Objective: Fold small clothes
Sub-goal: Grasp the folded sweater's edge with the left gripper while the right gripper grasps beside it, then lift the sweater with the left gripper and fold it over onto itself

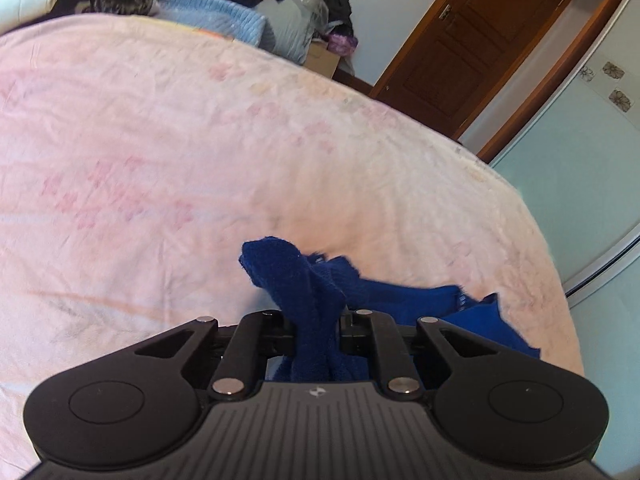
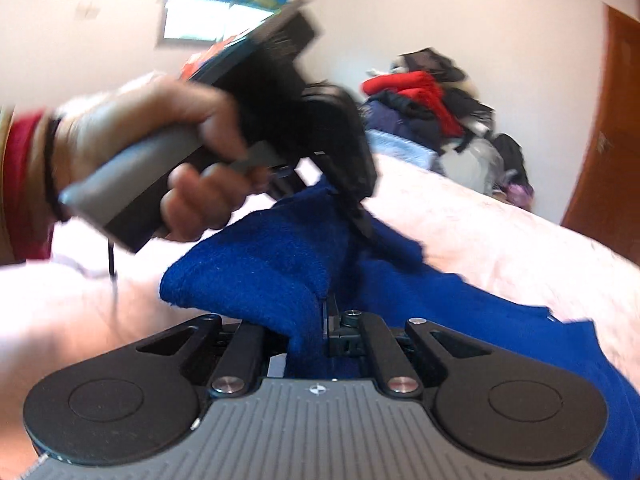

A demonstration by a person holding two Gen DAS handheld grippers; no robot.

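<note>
Left wrist view: the left gripper [image 1: 318,332] is clenched on a bunched edge of the blue garment [image 1: 304,280], lifted over the bed [image 1: 160,140] near its right edge, likely to spread it

Right wrist view: the right gripper [image 2: 320,332] pinches another fold of the garment [image 2: 260,256], so both ends can be pulled taut for folding

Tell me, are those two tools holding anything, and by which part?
Both grip the blue cloth: the left tool pinches a bunched fold, the right tool another gathered part of it.
</note>
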